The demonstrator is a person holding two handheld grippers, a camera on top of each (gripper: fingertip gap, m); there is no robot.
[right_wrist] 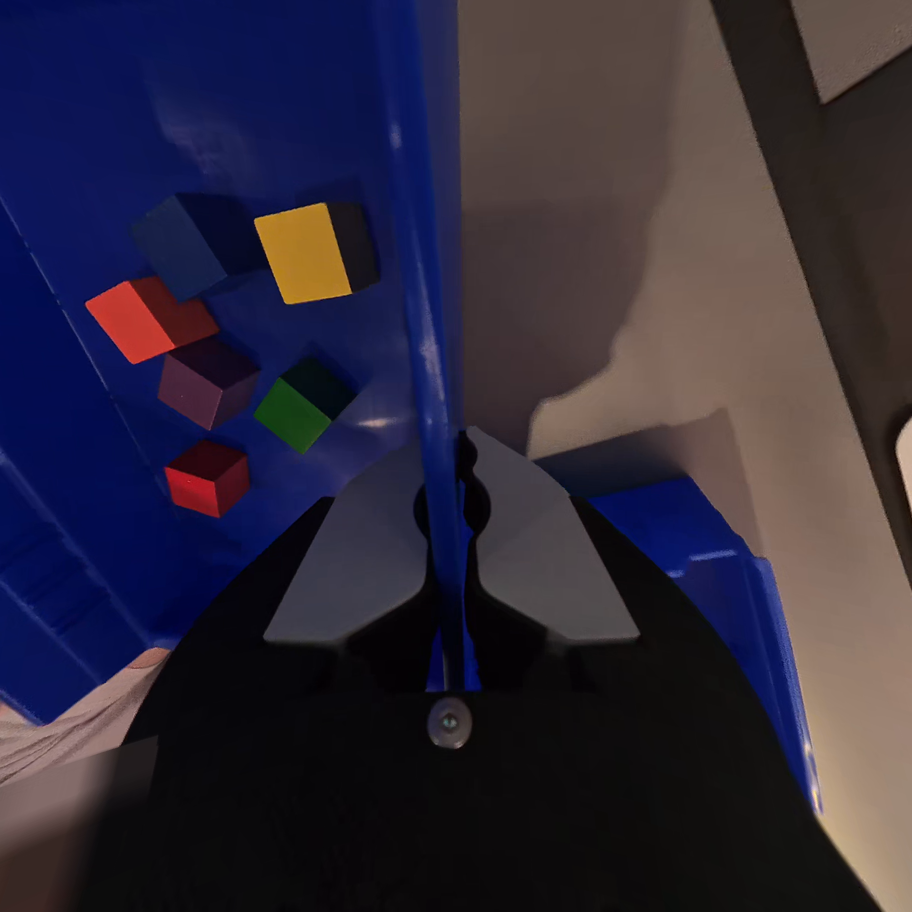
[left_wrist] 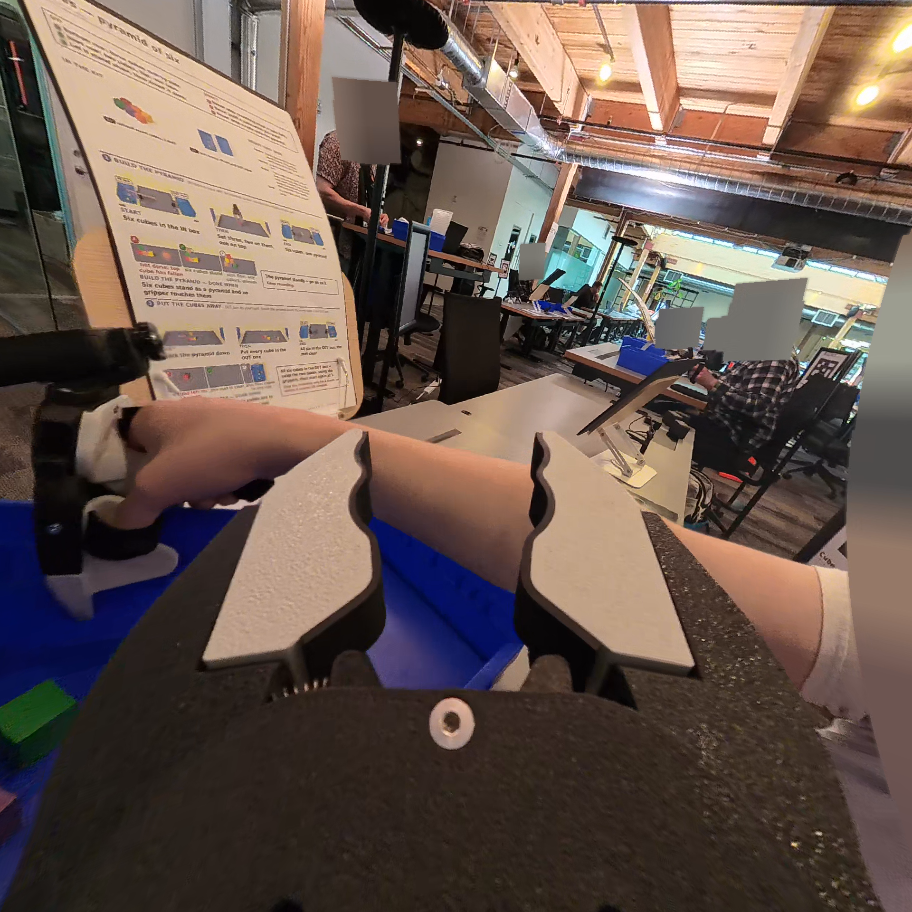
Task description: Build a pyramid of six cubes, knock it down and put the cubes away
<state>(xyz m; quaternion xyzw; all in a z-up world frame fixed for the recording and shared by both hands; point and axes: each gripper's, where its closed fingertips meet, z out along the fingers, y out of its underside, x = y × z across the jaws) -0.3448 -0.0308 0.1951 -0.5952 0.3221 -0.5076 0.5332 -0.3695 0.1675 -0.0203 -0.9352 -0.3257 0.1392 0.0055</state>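
Bin wall [right_wrist: 419,296] pinched by right gripper [right_wrist: 456,493]; left gripper [left_wrist: 449,493] spread, empty. Cubes at 10 o'clock could be spilled if bin slips.

Six cubes are showing yellow [right_wrist: 308,251], navy [right_wrist: 190,247], orange [right_wrist: 135,321], purple [right_wrist: 197,390], green [right_wrist: 293,414] and red [right_wrist: 197,486] inside a blue bin [right_wrist: 296,98].

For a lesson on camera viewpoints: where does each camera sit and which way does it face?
Left wrist view: on the left claw, open, facing out across the workshop; the person's forearm crosses ahead.
Right wrist view: on the right claw, facing down, shut on the blue box wall; six cubes lie inside.
Shared: the blue box and green cube.
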